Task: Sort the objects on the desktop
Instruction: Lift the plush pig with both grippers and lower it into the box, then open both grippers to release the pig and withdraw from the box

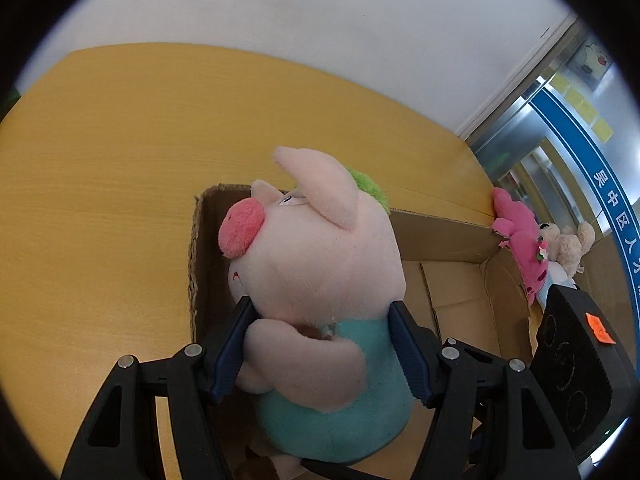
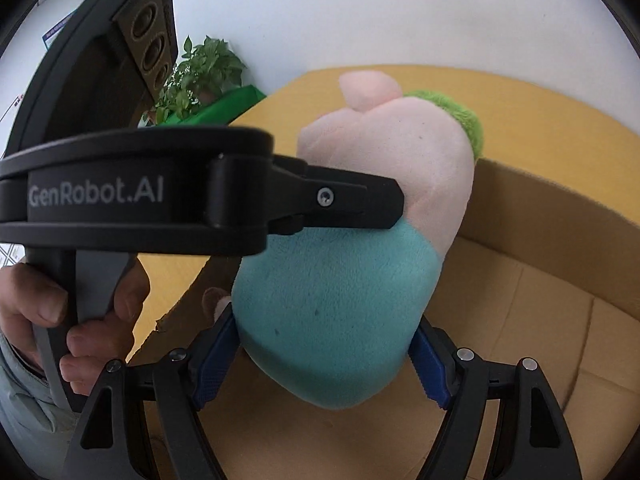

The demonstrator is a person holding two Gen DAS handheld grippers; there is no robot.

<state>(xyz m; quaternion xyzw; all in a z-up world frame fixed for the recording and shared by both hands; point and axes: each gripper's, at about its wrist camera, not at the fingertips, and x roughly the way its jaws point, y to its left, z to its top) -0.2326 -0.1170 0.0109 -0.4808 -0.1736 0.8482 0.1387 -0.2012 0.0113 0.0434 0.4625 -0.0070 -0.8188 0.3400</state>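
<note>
- One yellow worktop [image 1: 100,160] w/ a big cardboard box [image 1: 448,240] on it; box floor mostly bare.
- Plush pig [image 1: 320,264] held over the open box, not yet set down.
- Left claw [image 1: 320,352] clamped on pig at the neck; right claw [image 2: 324,360] clamped on its teal body.
- Pink plush [image 1: 520,240] & beige bear [image 1: 568,244] at the box's far corner: probably still to sort.

black gripper [image 1: 322,354], blue pads [image 1: 410,354], possibly grey sleeve [image 2: 24,412]
</note>
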